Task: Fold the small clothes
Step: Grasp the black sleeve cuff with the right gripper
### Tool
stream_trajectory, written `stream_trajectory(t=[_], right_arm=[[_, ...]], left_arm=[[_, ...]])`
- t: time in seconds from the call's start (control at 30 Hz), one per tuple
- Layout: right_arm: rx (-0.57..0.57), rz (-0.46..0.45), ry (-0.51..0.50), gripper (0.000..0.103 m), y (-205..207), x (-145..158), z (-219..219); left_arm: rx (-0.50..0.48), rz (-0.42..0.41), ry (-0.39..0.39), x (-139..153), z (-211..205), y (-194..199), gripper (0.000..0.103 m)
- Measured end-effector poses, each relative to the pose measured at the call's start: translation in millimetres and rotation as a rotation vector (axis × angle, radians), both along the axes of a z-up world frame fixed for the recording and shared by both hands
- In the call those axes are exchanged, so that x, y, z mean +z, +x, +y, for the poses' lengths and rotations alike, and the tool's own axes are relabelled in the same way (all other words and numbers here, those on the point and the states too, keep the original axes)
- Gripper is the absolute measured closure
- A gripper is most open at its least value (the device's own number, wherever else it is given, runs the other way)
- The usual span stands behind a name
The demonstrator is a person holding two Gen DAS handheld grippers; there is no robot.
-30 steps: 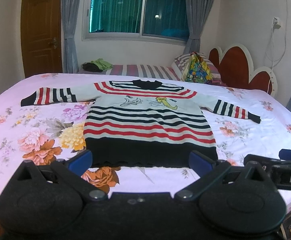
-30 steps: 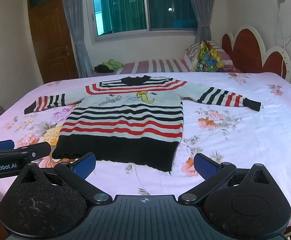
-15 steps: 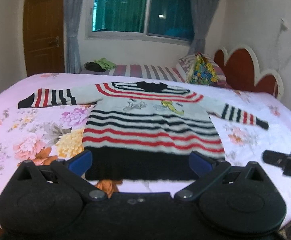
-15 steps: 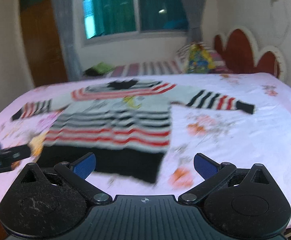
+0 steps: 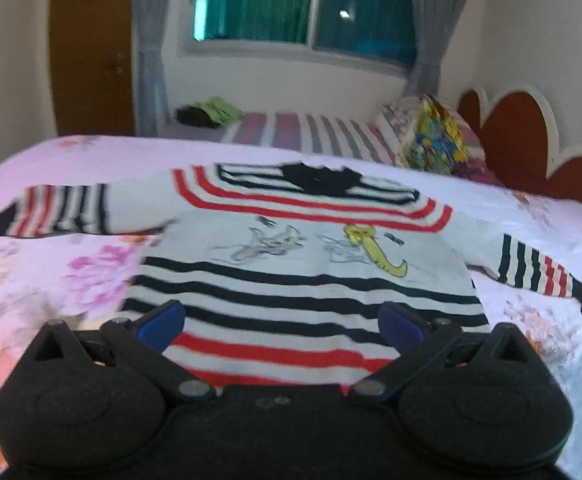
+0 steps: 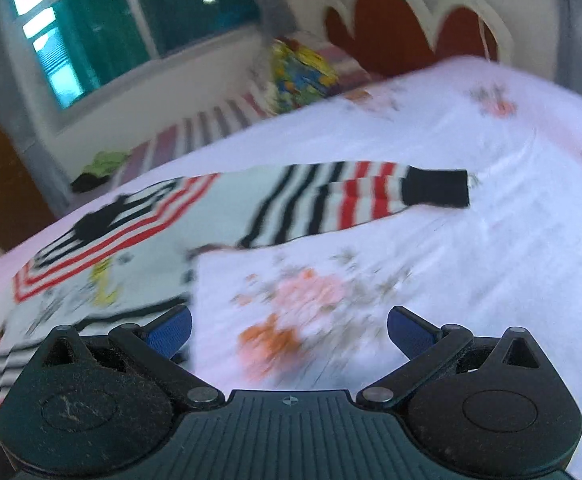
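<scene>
A small knitted sweater (image 5: 303, 264) with black, red and white stripes and a cartoon print lies flat on the bed, sleeves spread out. In the left wrist view my left gripper (image 5: 281, 326) hovers open over its lower body, nothing between the blue pads. The right wrist view is tilted and blurred: my right gripper (image 6: 289, 330) is open above the floral sheet, near the sweater's right sleeve (image 6: 343, 200) with its black cuff (image 6: 437, 188). The sweater's body (image 6: 103, 240) lies to the left of that gripper.
The bed carries a pink floral sheet (image 5: 51, 280). Behind it stand a second striped bed (image 5: 311, 132) with a green and dark clothes pile (image 5: 207, 112), a colourful bag (image 5: 435, 140) and a red scalloped headboard (image 5: 531, 148). A window and a wooden door are at the back.
Both grippers have moved forward over the bed. The left one now sits over the sweater's body; the right one has swung and tilted towards the right sleeve. Both stay open.
</scene>
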State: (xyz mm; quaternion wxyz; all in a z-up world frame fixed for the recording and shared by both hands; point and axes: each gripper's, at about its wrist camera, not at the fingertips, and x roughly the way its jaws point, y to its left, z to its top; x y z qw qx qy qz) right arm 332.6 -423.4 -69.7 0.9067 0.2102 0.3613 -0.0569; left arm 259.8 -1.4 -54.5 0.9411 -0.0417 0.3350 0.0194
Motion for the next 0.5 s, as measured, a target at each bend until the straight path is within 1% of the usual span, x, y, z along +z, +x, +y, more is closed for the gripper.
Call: stream_trajectory(t=[0.03,0.13,0.2,0.27,0.3,0.33,0.37,0.43,0.47,0.5], right_arm=[[-0.03,0.003,0.015,0.0,9,-7,-10],[-0.108,-0.007,0.071,0.0,33,-24,-39],[-0.14,-0.019,0.096,0.001,44,-34,-53],[-0.161,-0.025,0.101,0.001,58,-47,-64],[-0.169,-0.023,0.111,0.008,63,-54,-67],[-0.182,-0.011,0.12,0.04,69,-62,-73],[-0.204,0.012,0.121,0.05,74,-70,-77],[-0.206,-0.02,0.139,0.05,77,-75,-84],[-0.211,-0.033,0.146,0.048,78,-74,-87],[-0.223,-0.053,0.167,0.043,77,-74,-91]], left_arm=[[0.006,0.006,-0.001,-4,-2,9,0.001],[0.011,0.036,-0.053,-19,-6,34,0.001],[0.024,0.026,-0.08,-27,-8,45,0.001],[0.038,0.052,-0.066,-35,-13,58,0.001],[0.04,0.084,-0.042,-41,-17,67,0.001],[0.033,0.117,-0.041,-46,-19,74,0.001],[0.023,0.139,-0.047,-50,-21,81,0.001],[0.01,0.148,-0.016,-56,-28,88,0.001],[0.006,0.148,0.0,-57,-31,91,0.001],[0.002,0.15,0.008,-58,-34,94,0.001]])
